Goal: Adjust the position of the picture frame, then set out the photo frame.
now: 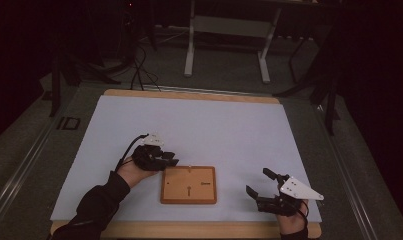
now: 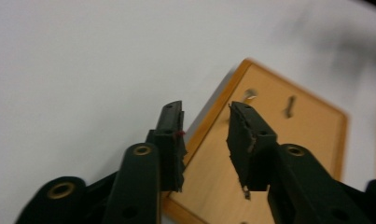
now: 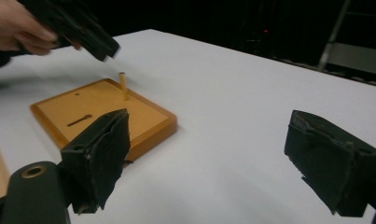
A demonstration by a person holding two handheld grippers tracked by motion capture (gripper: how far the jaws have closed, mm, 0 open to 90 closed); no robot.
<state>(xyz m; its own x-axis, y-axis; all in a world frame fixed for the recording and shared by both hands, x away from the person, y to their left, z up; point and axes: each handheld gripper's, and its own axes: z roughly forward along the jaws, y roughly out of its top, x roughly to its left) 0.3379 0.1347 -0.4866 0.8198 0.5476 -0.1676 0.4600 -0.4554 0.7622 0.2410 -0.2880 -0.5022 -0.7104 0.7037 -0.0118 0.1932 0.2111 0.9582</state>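
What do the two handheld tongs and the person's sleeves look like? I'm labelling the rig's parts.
Both tongs, left and right, are black with two blocky, rough-edged jaw pads and brass-ringed holes in the arms. Each carries a pale grey three-cornered plate. A black cable trails from the left one. The sleeves are dark.

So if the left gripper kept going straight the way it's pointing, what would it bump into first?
Probably the wooden board: the left gripper points down at the board's edge, jaws apart with nothing between them. The small peg stands close, though depth is unclear.
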